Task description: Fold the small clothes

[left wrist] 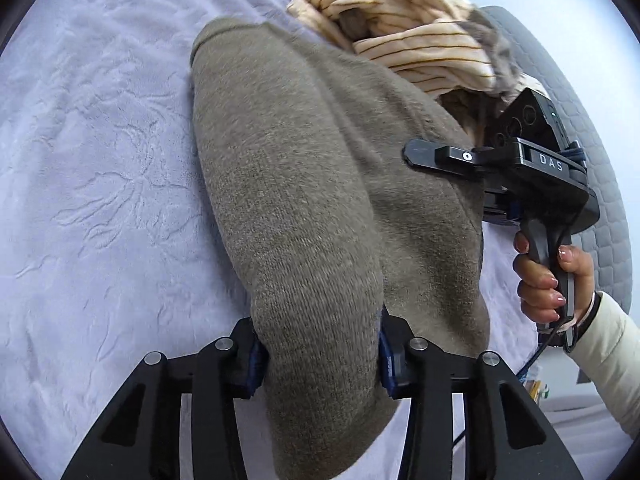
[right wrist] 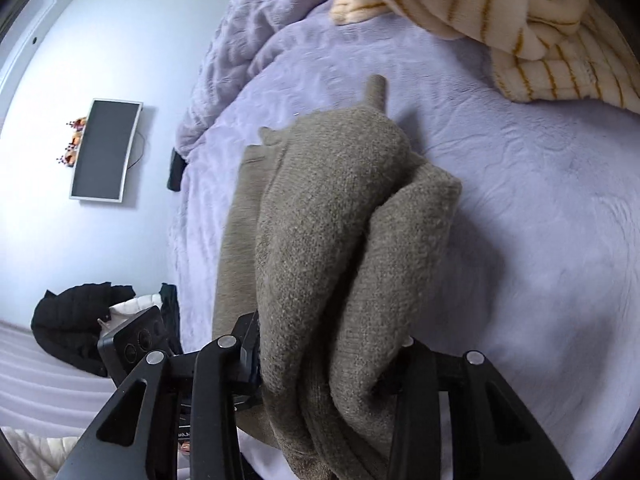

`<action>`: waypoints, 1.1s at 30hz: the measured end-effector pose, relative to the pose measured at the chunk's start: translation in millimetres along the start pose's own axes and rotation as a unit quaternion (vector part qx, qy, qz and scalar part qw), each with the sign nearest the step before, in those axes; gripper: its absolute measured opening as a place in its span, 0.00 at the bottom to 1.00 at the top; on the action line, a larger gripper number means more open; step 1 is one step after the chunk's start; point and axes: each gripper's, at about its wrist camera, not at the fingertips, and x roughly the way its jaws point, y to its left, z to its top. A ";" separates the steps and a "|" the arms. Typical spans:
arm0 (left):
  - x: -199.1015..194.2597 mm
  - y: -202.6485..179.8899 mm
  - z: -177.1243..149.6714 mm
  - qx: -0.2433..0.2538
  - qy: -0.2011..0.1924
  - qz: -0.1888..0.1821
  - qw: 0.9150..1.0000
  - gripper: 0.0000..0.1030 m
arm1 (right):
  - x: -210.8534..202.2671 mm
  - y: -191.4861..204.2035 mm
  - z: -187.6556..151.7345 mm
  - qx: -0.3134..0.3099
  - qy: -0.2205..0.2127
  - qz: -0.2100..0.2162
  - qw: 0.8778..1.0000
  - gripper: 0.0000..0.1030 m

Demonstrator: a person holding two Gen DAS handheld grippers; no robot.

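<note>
A grey-brown knit garment (left wrist: 304,184) lies stretched over the lilac bedspread (left wrist: 100,184). My left gripper (left wrist: 320,360) is shut on its near end, with cloth bunched between the fingers. My right gripper (right wrist: 328,364) is shut on a folded bunch of the same garment (right wrist: 332,216), which is doubled over into thick layers. The right gripper (left wrist: 416,154) also shows in the left wrist view at the garment's right edge, with a hand on its handle. The fingertips of both grippers are hidden by cloth.
A cream garment with thin brown stripes (left wrist: 404,36) lies heaped at the far end of the bed, also seen in the right wrist view (right wrist: 520,28). A black jacket (right wrist: 76,320) and a wall-mounted screen (right wrist: 106,150) are beyond the bed's left side.
</note>
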 end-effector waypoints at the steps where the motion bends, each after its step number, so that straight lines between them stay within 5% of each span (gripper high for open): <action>1: -10.7 -3.1 -6.6 0.002 -0.005 0.000 1.000 0.44 | -1.8 5.4 -4.9 -0.001 0.000 0.004 1.000 0.40; 7: -70.6 -7.0 -52.7 0.005 -0.019 0.011 1.000 0.44 | -1.6 44.7 -50.9 -0.004 0.013 0.040 0.999 0.40; 15: -103.6 33.0 -132.0 -0.007 0.008 0.070 0.997 0.44 | 70.7 74.4 -130.4 -0.011 0.049 0.038 0.998 0.40; 19: -96.2 66.8 -167.0 -0.014 0.033 0.123 0.992 0.46 | 114.4 62.0 -158.8 -0.034 0.076 -0.076 0.994 0.45; 21: -102.6 76.2 -177.0 -0.029 0.027 0.109 0.993 0.51 | 111.3 55.4 -163.3 -0.025 0.056 -0.106 0.992 0.70; 29: -141.7 72.6 -190.0 -0.018 0.008 0.134 0.991 0.53 | 56.3 75.2 -182.9 -0.017 0.002 -0.234 0.972 0.73; 33: -162.7 71.9 -203.3 -0.003 0.010 0.166 0.986 0.53 | 39.1 87.8 -203.9 -0.008 -0.006 -0.255 0.967 0.73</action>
